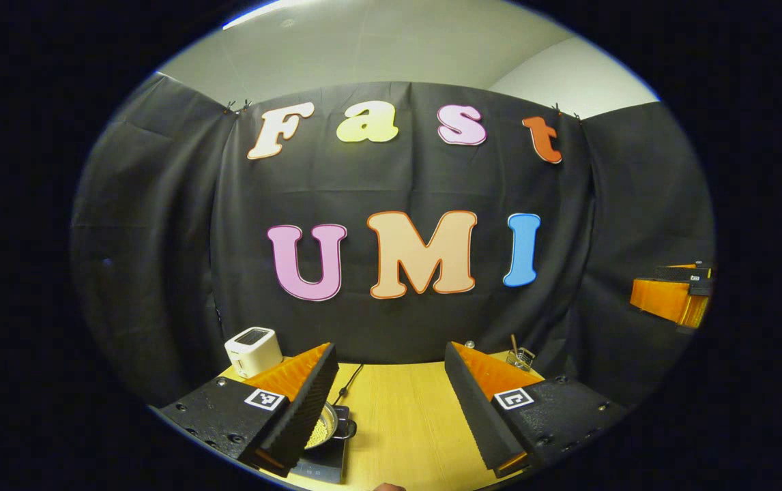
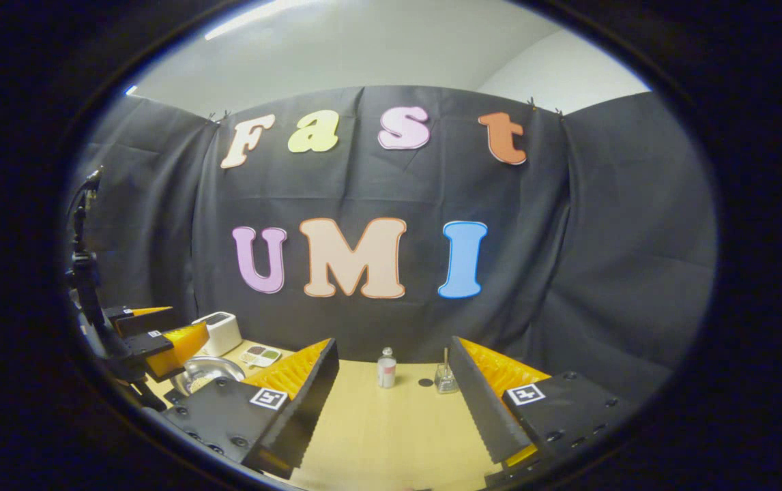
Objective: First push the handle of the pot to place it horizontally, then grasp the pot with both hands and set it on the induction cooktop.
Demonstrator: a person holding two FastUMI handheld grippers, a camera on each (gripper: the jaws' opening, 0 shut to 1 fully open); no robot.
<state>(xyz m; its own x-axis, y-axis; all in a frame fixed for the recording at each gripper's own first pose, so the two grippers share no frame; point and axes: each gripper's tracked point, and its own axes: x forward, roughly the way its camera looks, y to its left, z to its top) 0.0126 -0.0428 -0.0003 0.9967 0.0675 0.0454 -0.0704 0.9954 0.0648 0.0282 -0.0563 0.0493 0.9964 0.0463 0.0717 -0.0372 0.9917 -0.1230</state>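
My left tongs [image 1: 387,402] are wide open and hold nothing. My right tongs [image 2: 394,402] are wide open too, with nothing between them. Both hang above the desk [image 1: 404,423]. The pot [image 1: 326,426] sits on the cooktop [image 1: 323,464] near the left edge of the desk, partly hidden behind my left finger. A toaster [image 1: 253,351] stands at the back left corner. A small bottle [image 2: 386,368] and a glass [image 2: 445,378] stand along the back edge.

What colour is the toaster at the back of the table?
The toaster is white or cream with a dark slotted top, clearest in the left gripper view.
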